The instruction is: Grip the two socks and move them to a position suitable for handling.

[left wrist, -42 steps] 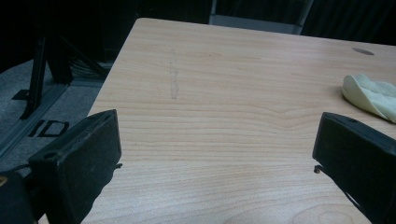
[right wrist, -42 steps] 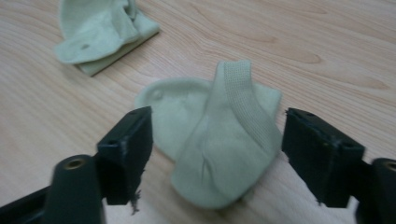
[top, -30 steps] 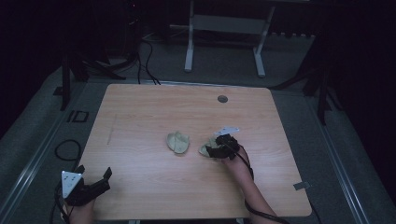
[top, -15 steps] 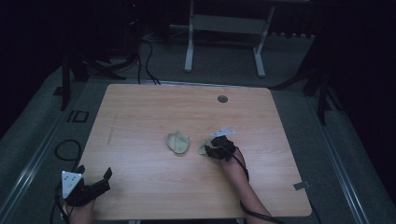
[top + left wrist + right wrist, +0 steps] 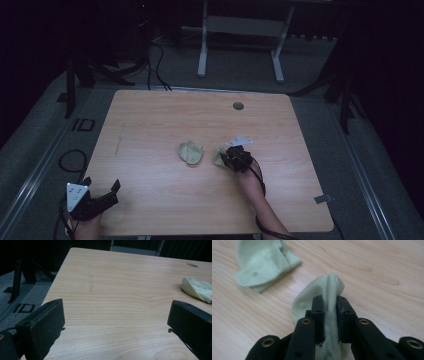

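The wooden counter carries 2 pale green socks near its middle, lying just beside each other but apart. The free sock rests flat and folded to the left. The right-hand sock is pinched up into a ridge between the pads of the right tool, whose jaws have just been closing and now press on the cloth from both sides. In the high view this tool sits low at that sock's right edge.

The left tool waits at the near left corner, jaws spread wide with nothing between them, well apart from both socks.

The step in hand looks like the grasp of 1 sock, just secured. Next it likely calls for a lift clear of the counter and a carry toward the free sock, perhaps to pair them; the dim high view leaves the cloth's exact lie unclear.
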{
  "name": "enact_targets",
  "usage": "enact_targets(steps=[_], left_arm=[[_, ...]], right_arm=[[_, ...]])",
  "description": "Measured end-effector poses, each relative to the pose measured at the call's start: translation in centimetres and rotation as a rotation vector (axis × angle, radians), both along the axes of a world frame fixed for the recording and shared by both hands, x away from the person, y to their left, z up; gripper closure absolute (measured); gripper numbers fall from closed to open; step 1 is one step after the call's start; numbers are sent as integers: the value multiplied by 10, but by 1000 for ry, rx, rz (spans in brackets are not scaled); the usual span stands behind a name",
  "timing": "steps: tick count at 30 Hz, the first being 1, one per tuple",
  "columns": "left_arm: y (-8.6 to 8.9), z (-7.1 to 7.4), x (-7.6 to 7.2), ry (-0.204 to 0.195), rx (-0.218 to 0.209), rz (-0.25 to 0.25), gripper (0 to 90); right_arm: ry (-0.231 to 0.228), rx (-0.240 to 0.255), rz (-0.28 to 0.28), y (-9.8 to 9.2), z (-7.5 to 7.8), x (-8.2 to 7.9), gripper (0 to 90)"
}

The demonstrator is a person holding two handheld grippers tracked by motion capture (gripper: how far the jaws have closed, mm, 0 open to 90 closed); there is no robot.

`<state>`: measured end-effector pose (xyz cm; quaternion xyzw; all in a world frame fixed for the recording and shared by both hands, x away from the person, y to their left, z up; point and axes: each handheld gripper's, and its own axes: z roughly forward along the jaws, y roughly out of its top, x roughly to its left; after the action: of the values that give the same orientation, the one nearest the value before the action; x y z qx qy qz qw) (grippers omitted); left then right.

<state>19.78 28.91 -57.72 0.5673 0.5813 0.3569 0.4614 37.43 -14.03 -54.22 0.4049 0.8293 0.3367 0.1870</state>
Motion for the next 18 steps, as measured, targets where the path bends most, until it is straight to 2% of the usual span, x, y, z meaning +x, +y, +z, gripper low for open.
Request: enact_targets(steps=[9,11,13,14,15,18], left_arm=[[0,0,0,0,1,-1,13],[-1,1,-1,-2,1,-2,13],[-1,1,-1,-2,2,-1,13],[-1,1,-1,-3,2,-3,13],[-1,1,-1,-2,1,-3,13],[-1,1,-1,-3,2,-5,13]], right_arm=[[-59,38,51,9,32,-28,787],[-70,43,62,12,39,-37,787],[-75,71,73,13,45,-45,787],[-81,65,83,15,48,-50,788],[-88,84,100,16,52,-59,788],[-101,81,110,18,56,-68,787]])
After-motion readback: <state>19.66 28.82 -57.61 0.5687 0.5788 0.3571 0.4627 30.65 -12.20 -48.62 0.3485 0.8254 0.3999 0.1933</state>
